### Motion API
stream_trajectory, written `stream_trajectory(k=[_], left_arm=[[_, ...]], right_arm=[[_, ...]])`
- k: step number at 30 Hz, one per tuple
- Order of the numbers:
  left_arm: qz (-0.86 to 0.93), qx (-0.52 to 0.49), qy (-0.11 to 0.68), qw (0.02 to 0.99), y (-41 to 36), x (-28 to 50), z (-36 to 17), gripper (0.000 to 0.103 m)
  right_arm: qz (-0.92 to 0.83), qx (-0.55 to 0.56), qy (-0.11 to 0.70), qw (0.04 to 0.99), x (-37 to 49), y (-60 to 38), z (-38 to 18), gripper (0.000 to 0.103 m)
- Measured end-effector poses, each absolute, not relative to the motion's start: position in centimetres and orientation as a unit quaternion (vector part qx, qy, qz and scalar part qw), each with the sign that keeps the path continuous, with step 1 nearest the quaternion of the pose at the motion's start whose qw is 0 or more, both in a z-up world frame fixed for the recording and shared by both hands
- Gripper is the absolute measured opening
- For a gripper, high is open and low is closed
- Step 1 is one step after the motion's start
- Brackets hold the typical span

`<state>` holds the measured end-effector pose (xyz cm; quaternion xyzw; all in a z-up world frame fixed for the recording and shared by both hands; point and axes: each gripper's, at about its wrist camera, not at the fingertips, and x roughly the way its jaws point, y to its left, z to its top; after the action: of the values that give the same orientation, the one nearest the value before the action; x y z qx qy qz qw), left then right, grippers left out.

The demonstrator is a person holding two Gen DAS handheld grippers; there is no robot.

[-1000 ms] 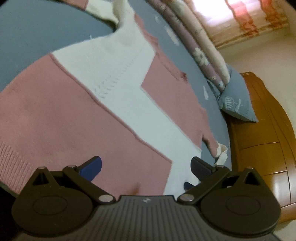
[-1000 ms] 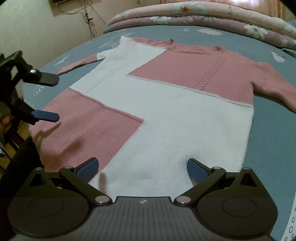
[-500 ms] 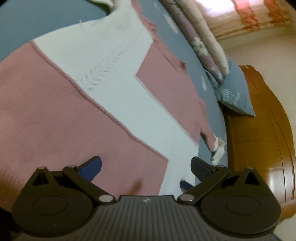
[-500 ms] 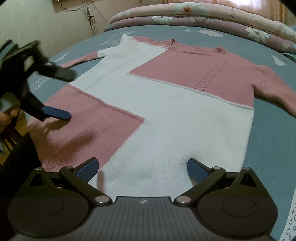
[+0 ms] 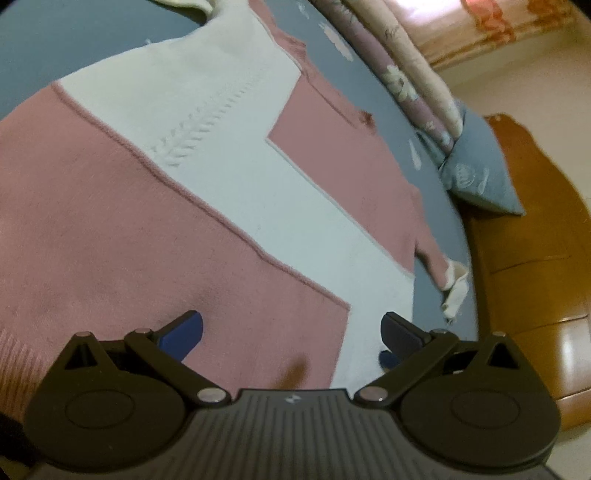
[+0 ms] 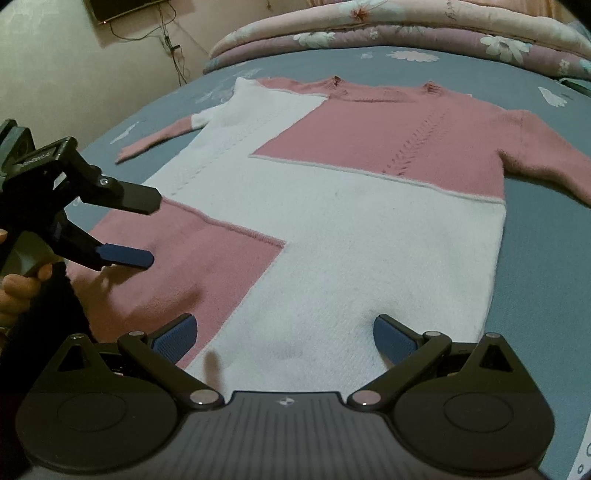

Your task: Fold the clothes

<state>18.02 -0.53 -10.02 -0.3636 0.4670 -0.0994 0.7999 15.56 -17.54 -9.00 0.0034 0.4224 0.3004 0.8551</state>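
A pink-and-white block-patterned sweater (image 6: pixel 332 221) lies spread flat on the blue bedsheet (image 6: pixel 546 280), its hem toward the near edge of the bed and its neckline toward the far side, sleeves stretched out to either side (the one white cuff (image 5: pixel 456 288) reaches the bed's edge by the wooden frame (image 5: pixel 535 258)). The right gripper (image 6: pixel 284 332) hovers over the white part of the hem with its jaws spread wide, holding nothing. The left gripper (image 6: pixel 142 227) hangs above the pink hem corner at the bed's left edge, jaws likewise apart and empty, held by a hand (image 6: pixel 18 291). Folded floral quilts (image 6: pixel 406 33) are stacked along the far edge, with a blue pillow (image 5: pixel 476 162) beside them.
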Motion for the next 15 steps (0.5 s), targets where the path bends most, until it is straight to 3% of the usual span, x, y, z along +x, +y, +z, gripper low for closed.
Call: stream_trajectory(k=[15], left_arm=[[-0.237, -0.168, 0.439, 0.850, -6.3, 24.6, -7.5, 0.102]], right_arm=[[0.298, -0.087, 0.371, 0.875, 14.2, -15.7, -10.0, 0.103]])
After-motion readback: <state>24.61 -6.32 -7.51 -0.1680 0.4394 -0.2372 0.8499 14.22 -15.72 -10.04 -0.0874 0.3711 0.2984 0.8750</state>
